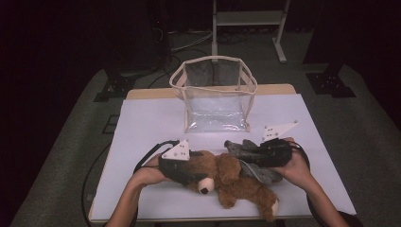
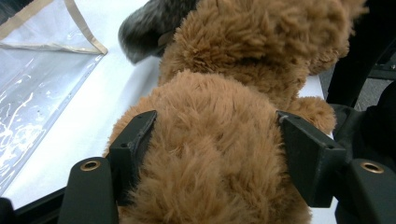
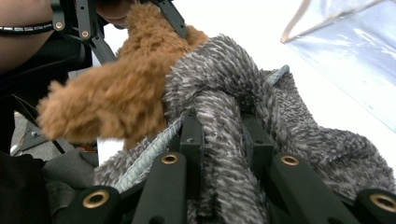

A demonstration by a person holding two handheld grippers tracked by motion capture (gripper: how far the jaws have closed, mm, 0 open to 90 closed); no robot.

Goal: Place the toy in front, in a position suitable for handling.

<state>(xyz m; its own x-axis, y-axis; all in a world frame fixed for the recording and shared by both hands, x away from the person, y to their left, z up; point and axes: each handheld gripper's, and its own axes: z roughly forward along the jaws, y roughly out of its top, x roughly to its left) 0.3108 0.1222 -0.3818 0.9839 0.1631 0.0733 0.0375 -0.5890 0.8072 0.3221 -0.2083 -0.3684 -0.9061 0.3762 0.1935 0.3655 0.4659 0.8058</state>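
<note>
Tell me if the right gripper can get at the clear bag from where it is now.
Probably not yet: the right gripper is shut on the grey cloth. The table toward the bag lies free.

A worktop with a white cover and a bare wooden strip along its far edge carries everything here. At its far middle stands a clear plastic bag with cream trim, open at the top and upright. Near the front edge lies a brown plush bear, stretched out lengthwise across the cover, its muzzle facing the front. Just beside it, on the right, lies a grey fuzzy cloth, touching the bear and partly under it.
</note>
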